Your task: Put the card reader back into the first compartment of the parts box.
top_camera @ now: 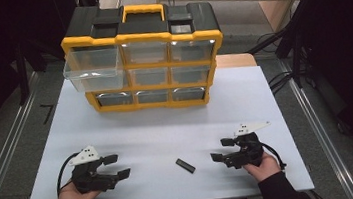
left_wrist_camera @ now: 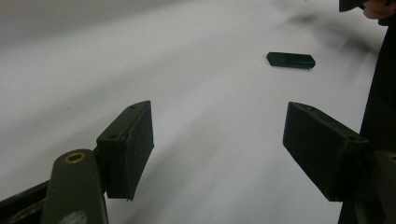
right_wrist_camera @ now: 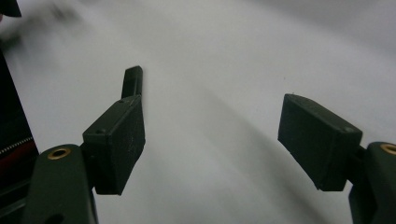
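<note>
The surface (top_camera: 167, 125) carries an organiser (top_camera: 143, 58) at the back, one drawer (top_camera: 92, 74) pulled out, likely to receive the stick (top_camera: 185, 166). Nearer than the organiser, the stick lies between the released left claw (top_camera: 116, 166) and released right claw (top_camera: 220, 151).

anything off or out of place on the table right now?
One thing: the top-left drawer of the yellow organizer is pulled out and sags past its neighbours. The small black stick lies flat between the open left gripper and right gripper.
</note>
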The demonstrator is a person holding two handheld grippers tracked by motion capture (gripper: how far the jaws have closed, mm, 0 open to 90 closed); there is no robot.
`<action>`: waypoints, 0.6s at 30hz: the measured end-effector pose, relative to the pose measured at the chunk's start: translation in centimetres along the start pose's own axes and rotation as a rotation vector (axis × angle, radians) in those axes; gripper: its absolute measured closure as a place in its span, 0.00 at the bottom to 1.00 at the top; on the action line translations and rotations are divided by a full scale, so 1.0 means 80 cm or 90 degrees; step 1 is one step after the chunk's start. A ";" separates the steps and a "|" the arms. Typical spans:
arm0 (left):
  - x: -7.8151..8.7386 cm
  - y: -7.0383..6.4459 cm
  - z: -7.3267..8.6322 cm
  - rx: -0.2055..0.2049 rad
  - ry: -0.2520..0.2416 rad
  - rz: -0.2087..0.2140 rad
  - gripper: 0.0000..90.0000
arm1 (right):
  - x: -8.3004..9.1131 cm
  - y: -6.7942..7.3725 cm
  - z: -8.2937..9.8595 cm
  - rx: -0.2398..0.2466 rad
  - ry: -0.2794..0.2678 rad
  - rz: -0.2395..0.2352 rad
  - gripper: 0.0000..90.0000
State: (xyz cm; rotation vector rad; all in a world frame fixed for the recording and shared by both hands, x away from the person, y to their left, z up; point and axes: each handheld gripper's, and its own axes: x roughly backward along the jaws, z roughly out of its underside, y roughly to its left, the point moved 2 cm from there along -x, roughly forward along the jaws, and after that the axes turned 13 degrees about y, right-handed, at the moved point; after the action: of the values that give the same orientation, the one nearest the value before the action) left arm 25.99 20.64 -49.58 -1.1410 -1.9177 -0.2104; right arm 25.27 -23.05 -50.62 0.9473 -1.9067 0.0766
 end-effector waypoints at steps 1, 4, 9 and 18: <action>0.000 0.000 0.000 0.000 0.000 0.000 0.29 | 0.001 0.001 -0.002 -0.001 -0.004 0.000 0.24; 0.000 0.000 0.000 0.000 0.000 0.001 0.29 | 0.002 0.002 -0.010 -0.001 -0.015 -0.001 0.24; -0.001 -0.001 0.000 -0.002 0.007 0.002 0.29 | 0.001 0.004 -0.020 0.001 -0.018 -0.010 0.24; -0.002 -0.001 0.000 0.000 0.009 0.006 0.29 | -0.006 0.012 -0.033 0.006 -0.014 -0.017 0.24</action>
State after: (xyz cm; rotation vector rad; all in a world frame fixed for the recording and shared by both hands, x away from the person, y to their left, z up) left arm 25.96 20.49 -49.72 -1.1457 -1.8993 -0.2132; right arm 26.71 -20.94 -49.23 0.9830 -1.9146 0.0603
